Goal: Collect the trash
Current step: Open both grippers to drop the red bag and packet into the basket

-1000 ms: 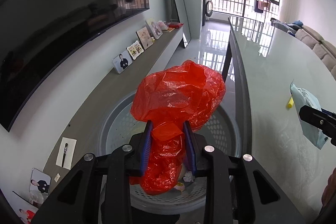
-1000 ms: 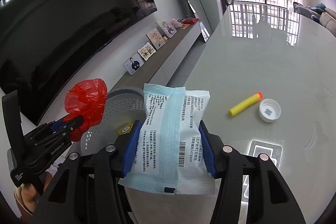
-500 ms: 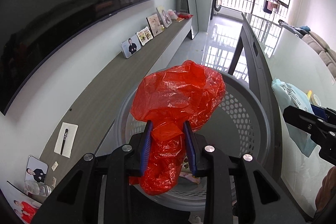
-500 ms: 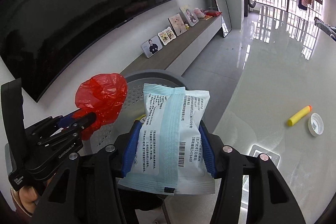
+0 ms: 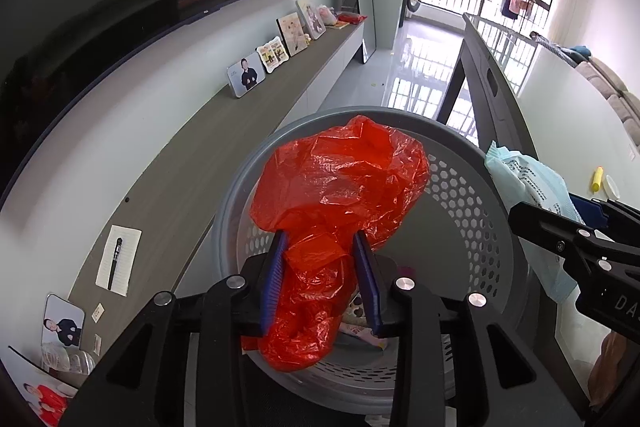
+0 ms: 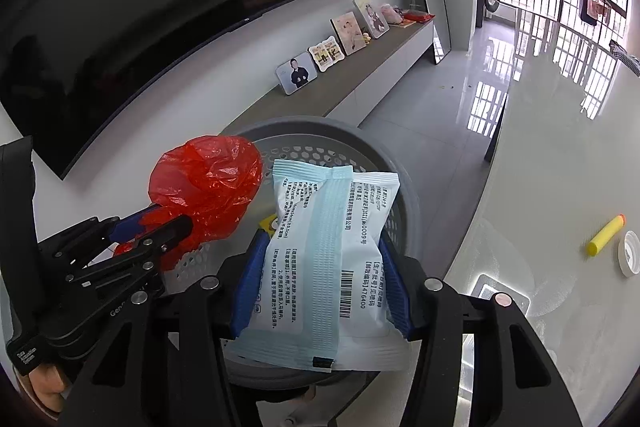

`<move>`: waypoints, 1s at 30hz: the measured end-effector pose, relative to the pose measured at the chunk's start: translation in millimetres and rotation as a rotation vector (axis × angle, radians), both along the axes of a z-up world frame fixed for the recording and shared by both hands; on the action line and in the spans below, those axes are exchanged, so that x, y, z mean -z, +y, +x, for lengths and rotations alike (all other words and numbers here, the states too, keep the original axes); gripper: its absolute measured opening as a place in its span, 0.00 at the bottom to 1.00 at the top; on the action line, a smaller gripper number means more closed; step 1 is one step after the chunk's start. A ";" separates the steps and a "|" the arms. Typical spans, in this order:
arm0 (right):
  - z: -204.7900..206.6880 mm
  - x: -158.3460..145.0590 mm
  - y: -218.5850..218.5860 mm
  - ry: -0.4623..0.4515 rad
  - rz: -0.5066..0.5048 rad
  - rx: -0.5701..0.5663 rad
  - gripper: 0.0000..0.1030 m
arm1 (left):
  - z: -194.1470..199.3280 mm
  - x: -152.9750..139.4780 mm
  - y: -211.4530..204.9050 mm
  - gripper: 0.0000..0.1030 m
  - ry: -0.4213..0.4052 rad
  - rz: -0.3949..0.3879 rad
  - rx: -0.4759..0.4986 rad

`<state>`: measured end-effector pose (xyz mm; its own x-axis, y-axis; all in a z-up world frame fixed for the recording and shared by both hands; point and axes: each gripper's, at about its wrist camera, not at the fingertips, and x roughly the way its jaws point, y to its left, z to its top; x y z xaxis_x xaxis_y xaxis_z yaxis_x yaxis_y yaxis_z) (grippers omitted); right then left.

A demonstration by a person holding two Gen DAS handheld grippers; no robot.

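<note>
My left gripper point(image 5: 322, 251) is shut on a crumpled red plastic bag point(image 5: 340, 183) and holds it above the open grey perforated basket point(image 5: 472, 195). The bag point(image 6: 204, 187) and left gripper point(image 6: 176, 223) also show in the right wrist view. My right gripper point(image 6: 324, 247) is shut on a pale blue and white wrapper packet point(image 6: 324, 259) and holds it over the basket's rim point(image 6: 304, 125). The packet also shows in the left wrist view point(image 5: 524, 183). Some small trash lies at the basket's bottom point(image 5: 360, 331).
A white glossy table point(image 6: 560, 155) lies to the right, with a yellow foam dart point(image 6: 604, 235) and a white bottle cap point(image 6: 630, 253) on it. A long grey shelf point(image 5: 192, 171) with photo frames runs along the left wall under a dark TV.
Both grippers have moved left off the table toward the basket. The red bag and the packet now hang over the basket opening. Both grips are unchanged.
</note>
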<state>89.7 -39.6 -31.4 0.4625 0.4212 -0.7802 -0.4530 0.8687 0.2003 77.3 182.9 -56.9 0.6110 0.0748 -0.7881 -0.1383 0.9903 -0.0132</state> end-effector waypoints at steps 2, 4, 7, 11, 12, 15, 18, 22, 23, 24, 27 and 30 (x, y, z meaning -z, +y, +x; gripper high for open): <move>-2.1 -0.2 0.8 0.000 0.000 -0.002 0.51 | 0.7 0.6 0.9 0.36 0.002 -0.002 -0.001; 1.5 0.0 2.1 -0.001 0.001 -0.002 0.55 | 0.5 0.3 0.4 0.40 0.003 -0.002 -0.005; -7.9 -3.3 -3.5 -0.007 0.010 -0.010 0.64 | -1.3 -2.4 0.4 0.57 -0.007 -0.002 -0.012; -8.7 -4.3 -4.7 -0.018 0.009 -0.004 0.64 | -3.6 -6.4 -0.1 0.61 -0.020 0.004 -0.018; -9.3 -4.5 -5.3 -0.018 0.011 -0.003 0.64 | -4.4 -6.5 0.6 0.61 -0.021 0.004 -0.019; -8.8 -4.5 -6.9 -0.019 0.012 0.002 0.64 | -5.8 -7.2 0.2 0.61 -0.019 0.005 -0.023; -10.4 -4.7 -7.4 -0.018 0.012 0.006 0.64 | -8.1 -7.4 -2.1 0.64 -0.017 0.008 -0.024; -14.2 -5.6 -8.4 -0.023 0.012 0.010 0.64 | -11.5 -8.4 -3.0 0.67 -0.019 0.012 -0.028; -15.2 -5.9 -9.1 -0.024 0.012 0.011 0.64 | -11.5 -8.4 -2.9 0.68 -0.020 0.013 -0.028; -16.2 -6.2 -9.8 -0.026 0.013 0.013 0.64 | -12.1 -9.2 -3.9 0.68 -0.020 0.016 -0.029; -19.9 -8.0 -11.8 -0.031 0.017 0.022 0.64 | -15.1 -12.2 -5.3 0.72 -0.025 0.026 -0.030; -22.9 -9.8 -15.4 -0.036 0.022 0.031 0.64 | -19.4 -16.0 -7.8 0.75 -0.033 0.034 -0.033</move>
